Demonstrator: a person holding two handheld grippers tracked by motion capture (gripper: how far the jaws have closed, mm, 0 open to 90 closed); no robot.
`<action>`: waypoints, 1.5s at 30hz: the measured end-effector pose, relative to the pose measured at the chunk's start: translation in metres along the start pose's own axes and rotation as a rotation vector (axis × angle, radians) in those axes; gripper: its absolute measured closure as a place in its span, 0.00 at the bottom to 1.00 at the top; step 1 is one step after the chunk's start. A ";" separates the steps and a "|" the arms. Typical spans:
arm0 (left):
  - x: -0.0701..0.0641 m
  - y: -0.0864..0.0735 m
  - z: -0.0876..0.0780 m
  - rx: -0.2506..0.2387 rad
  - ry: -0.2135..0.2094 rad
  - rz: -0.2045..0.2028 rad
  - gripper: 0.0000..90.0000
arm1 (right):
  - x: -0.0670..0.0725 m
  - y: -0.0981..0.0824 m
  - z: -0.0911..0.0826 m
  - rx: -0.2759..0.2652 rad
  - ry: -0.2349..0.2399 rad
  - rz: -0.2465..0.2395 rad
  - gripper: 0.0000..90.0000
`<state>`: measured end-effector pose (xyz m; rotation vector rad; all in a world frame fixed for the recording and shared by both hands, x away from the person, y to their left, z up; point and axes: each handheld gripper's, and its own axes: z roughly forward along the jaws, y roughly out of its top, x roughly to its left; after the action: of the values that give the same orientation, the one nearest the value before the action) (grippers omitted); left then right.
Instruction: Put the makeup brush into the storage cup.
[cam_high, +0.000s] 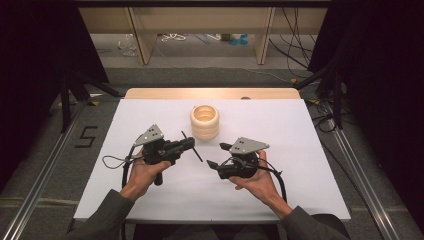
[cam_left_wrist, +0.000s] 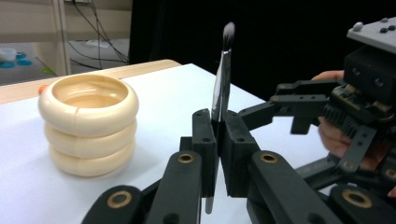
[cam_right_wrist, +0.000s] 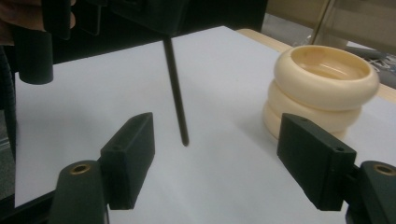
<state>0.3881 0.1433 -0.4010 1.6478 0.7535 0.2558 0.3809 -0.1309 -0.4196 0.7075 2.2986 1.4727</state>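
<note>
A thin black make-up brush (cam_left_wrist: 223, 74) stands between the jaws of my left gripper (cam_left_wrist: 217, 128), which is shut on its handle, with the pale bristle tip up. From above, the left gripper (cam_high: 191, 145) sits left of centre, and the brush (cam_high: 198, 155) crosses its tip at a slant. My right gripper (cam_high: 217, 155) faces it from the right with its jaws open and nothing between them. In the right gripper view the brush handle (cam_right_wrist: 176, 98) hangs just beyond the open right gripper (cam_right_wrist: 223, 158). A cream ribbed holder (cam_high: 204, 121) of three stacked rings stands upright behind both.
A white mat (cam_high: 280, 130) covers the table, with a wooden edge (cam_high: 210, 93) at the back. Metal rails (cam_high: 350, 155) run along both sides. Wooden shelf legs (cam_high: 141, 40) and loose cables (cam_high: 295, 50) lie beyond the table.
</note>
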 end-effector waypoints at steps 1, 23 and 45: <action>0.000 0.000 0.000 0.004 0.006 -0.001 0.94 | -0.002 -0.001 -0.002 0.001 -0.010 0.003 0.30; 0.017 0.009 0.004 0.023 0.100 0.003 0.94 | -0.018 -0.015 -0.033 0.006 -0.094 0.049 0.22; 0.036 0.040 0.014 0.012 0.154 -0.030 0.94 | -0.023 -0.034 -0.056 0.013 -0.142 0.092 0.21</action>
<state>0.4362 0.1520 -0.3754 1.6399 0.8971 0.3603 0.3633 -0.1974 -0.4274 0.9023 2.1976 1.3991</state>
